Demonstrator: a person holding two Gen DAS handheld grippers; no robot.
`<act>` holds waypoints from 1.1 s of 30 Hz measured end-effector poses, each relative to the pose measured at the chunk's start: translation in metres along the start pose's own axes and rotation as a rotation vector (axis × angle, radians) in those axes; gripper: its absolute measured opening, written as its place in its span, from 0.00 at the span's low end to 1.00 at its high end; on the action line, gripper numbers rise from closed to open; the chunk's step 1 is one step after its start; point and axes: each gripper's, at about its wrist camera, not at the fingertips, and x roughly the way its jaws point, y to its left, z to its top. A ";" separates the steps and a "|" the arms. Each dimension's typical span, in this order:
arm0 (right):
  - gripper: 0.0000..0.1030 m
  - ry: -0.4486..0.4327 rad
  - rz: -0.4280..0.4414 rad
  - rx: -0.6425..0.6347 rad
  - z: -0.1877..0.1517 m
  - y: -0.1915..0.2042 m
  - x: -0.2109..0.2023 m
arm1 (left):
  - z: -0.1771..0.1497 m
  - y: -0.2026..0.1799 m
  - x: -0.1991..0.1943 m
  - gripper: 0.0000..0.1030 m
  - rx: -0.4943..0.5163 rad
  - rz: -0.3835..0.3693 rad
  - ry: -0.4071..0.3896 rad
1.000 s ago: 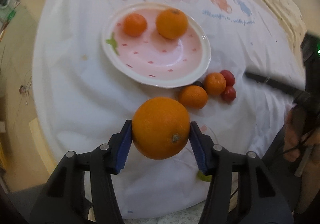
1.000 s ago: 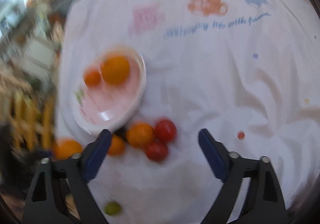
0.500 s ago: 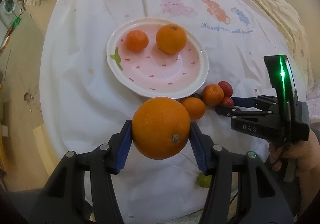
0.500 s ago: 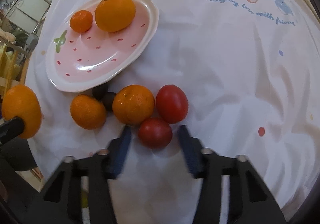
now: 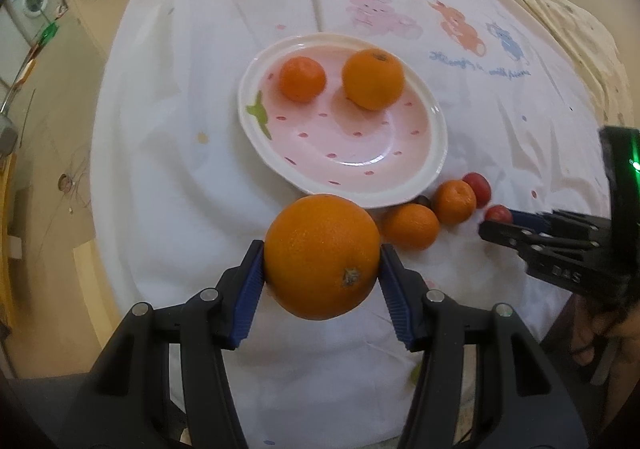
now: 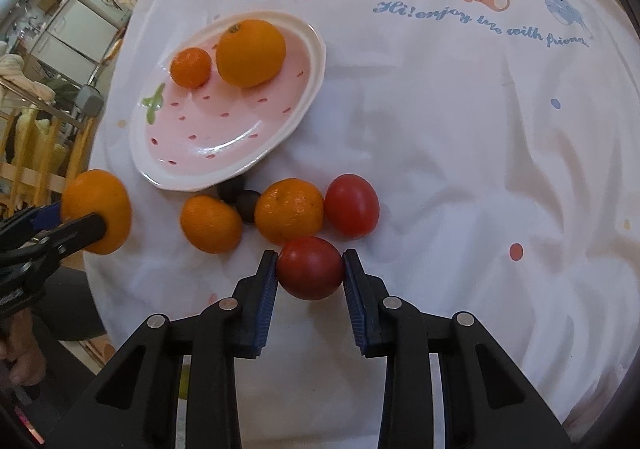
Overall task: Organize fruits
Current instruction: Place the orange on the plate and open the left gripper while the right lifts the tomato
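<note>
Home laundry corner — washing machine (image 5: 33, 1), cartoon-print tablecloth (image 6: 440, 97)

Two wrist-mounted fisheye views, both aimed steeply down at one cloth-covered table.

Left wrist view: looks along the left gripper (image 5: 322, 281) from the table's near edge, close above the cloth, facing the plate (image 5: 438, 129). Right wrist view: looks along the right gripper (image 6: 309, 281), nearer the cloth, right of the plate (image 6: 316, 61). Shared: plate, loose fruit cluster, printed tablecloth (image 6: 460, 129); each view shows the other gripper at its edge.
</note>
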 end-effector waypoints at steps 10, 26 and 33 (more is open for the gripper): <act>0.33 -0.114 0.112 0.011 -0.001 0.007 -0.040 | 0.004 0.011 -0.012 0.50 -0.036 0.032 -0.108; 0.33 -0.487 0.261 0.009 0.014 0.013 -0.119 | 0.031 0.011 -0.044 0.50 -0.073 0.054 -0.204; 0.33 -0.519 0.263 -0.022 0.039 0.009 -0.123 | 0.058 0.002 -0.044 0.50 -0.050 0.048 -0.196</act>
